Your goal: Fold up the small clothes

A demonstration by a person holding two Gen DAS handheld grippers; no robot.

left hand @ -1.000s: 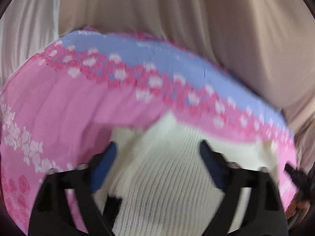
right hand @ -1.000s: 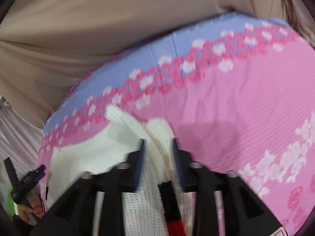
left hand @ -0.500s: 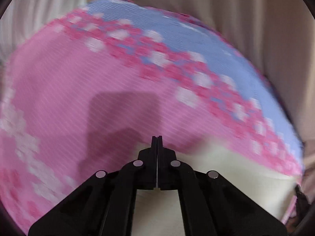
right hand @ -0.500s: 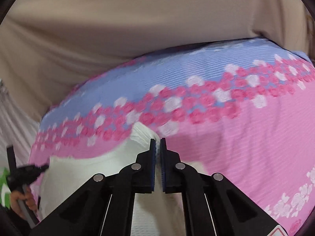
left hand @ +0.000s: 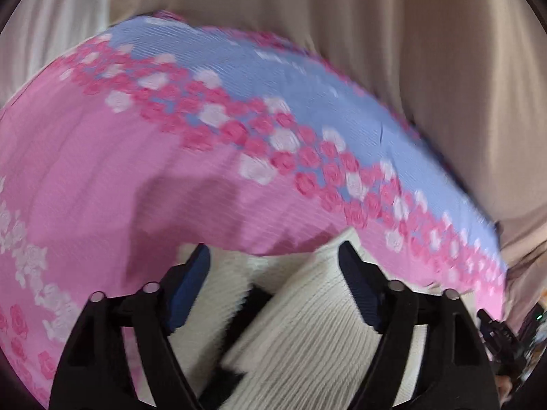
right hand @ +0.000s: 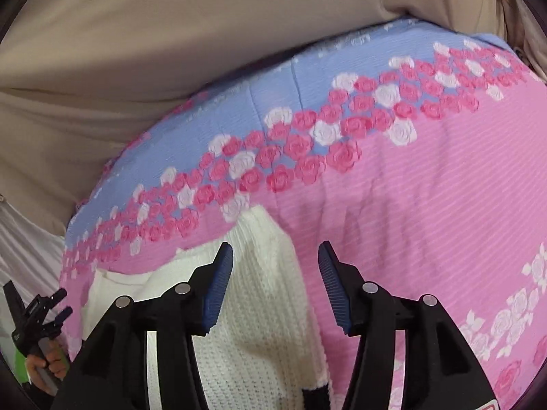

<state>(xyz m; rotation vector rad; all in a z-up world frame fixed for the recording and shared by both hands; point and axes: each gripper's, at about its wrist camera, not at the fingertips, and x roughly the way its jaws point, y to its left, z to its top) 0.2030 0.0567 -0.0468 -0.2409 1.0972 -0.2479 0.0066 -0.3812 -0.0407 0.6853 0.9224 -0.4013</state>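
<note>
Soft, even indoor light. Left wrist view motion-blurred; right sharper. Fisheye bends edges, dark vignette corners. Faint gripper shadows on pink sheet (right hand: pixel 427 205).

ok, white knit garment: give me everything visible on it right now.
The white knit garment is cream ribbed or waffle-textured knit with a small black and red detail at its near edge. It lies on the pink rose-print cover, with raised folds toward its far edge. The left gripper and right gripper have just been opening: knit lies between both pairs of pads, but neither presses it. Its near part is cut off, so the full shape cannot be told.
</note>
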